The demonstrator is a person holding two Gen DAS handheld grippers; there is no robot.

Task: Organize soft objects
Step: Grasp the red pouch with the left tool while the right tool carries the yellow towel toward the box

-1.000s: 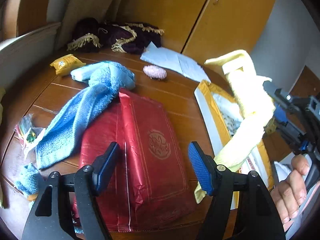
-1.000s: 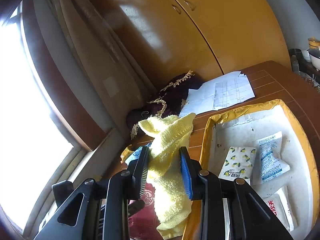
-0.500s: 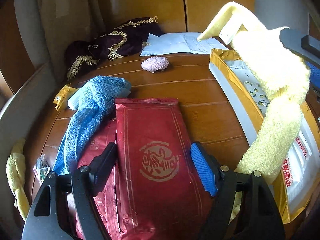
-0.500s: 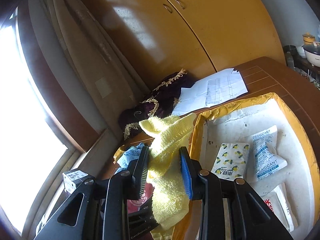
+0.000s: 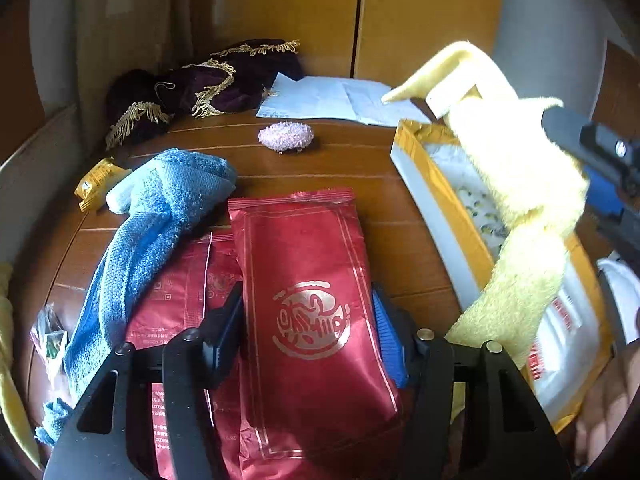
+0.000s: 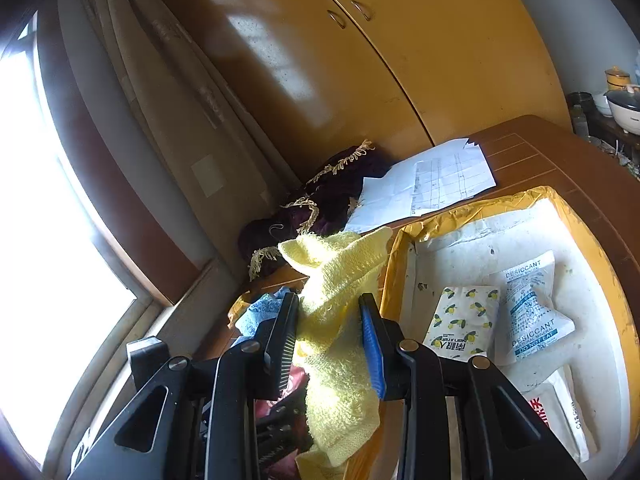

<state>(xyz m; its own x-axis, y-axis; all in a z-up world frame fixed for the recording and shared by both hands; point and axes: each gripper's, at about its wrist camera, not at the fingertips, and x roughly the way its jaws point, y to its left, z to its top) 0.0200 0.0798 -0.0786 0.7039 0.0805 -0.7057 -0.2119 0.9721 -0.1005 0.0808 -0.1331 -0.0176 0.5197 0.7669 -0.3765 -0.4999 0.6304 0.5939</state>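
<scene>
The right gripper [image 6: 330, 338] had its fingers pinching the yellow towel [image 6: 340, 300], which hung in the air over the near rim of the open foam box [image 6: 448, 236] at the right edge of the worktop [image 5: 352, 164]. The left gripper [image 5: 308, 328] had its fingers pressed against both sides of the red foil pouch [image 5: 312, 280] lying mid-worktop. A blue towel [image 5: 160, 208] sprawled just beside the pouch toward the left edge, and a small pink fuzzy thing [image 5: 285, 136] sat near the far edge.
</scene>
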